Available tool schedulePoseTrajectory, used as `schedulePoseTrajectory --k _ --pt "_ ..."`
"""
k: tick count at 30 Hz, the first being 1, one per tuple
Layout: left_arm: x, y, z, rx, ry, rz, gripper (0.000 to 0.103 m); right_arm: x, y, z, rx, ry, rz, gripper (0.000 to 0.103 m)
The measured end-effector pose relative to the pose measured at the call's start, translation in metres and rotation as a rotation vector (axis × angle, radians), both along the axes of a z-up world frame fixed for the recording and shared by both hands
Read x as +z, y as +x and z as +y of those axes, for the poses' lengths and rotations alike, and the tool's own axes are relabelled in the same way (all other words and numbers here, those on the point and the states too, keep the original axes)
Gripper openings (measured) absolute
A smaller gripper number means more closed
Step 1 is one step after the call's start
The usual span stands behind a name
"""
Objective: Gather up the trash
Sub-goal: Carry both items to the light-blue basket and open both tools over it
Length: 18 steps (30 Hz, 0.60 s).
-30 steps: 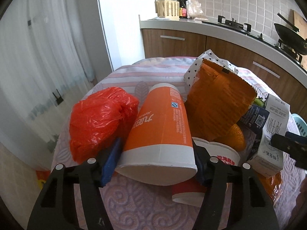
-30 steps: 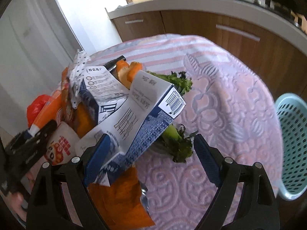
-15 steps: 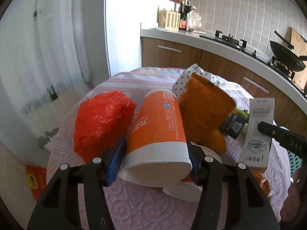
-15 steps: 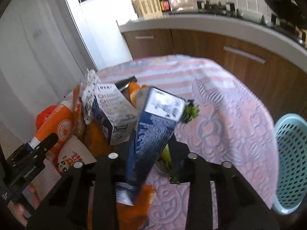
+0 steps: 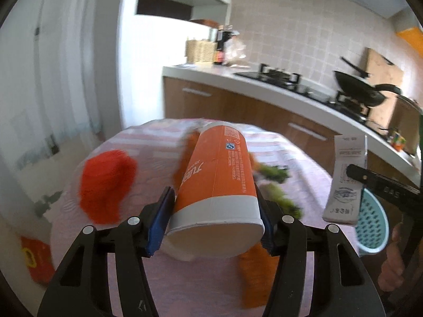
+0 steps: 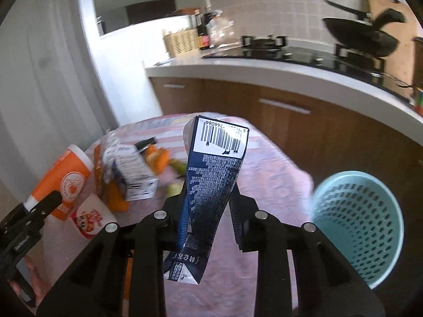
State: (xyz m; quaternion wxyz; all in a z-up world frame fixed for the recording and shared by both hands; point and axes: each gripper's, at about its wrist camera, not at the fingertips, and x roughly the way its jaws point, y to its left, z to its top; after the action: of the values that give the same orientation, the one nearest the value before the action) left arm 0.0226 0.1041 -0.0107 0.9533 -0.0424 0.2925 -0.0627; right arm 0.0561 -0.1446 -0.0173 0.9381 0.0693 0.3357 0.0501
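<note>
Both tongs have risen since the earlier frames, lifting their loads off the counter. We list: left tongs pinching the orange cup (lying sideways, base toward us); right tongs pinching the squashed blue carton. Teal basket beside the counter's edge. Red bag, greens on the counter.

An orange paper cup with a white band and white rim is seen between blue-padded black fingers. A crumpled red plastic bag is shown left of those fingers. A dark blue carton with a white barcode panel is seen between black fingers. A pale teal perforated plastic basket is seen right of them. The tabletop is covered in a pink patterned, striped cloth.
</note>
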Motion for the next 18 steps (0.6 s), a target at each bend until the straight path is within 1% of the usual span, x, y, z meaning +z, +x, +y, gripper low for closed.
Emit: schedulePoseTrajectory --k 6,11,14,18 --pt "0.003 0.002 -0.062 -0.111 -0.001 -0.008 0.055 0.002 -0.015 -0.065 -0.121 -0.008 -0.012 0.025" --pt "-0.006 0.013 -0.128 -0.227 0.014 0.027 0.055 -0.006 -0.027 -0.123 -0.242 -0.011 -0.015 0.025" --pt "-0.017 0.020 -0.170 -0.298 0.032 0.060 0.055 -0.022 -0.033 -0.160 -0.318 -0.011 0.016 0.025" --pt "-0.036 0.035 -0.222 -0.376 0.029 0.120 0.055 -0.051 -0.037 -0.197 -0.375 -0.012 0.086 0.025"
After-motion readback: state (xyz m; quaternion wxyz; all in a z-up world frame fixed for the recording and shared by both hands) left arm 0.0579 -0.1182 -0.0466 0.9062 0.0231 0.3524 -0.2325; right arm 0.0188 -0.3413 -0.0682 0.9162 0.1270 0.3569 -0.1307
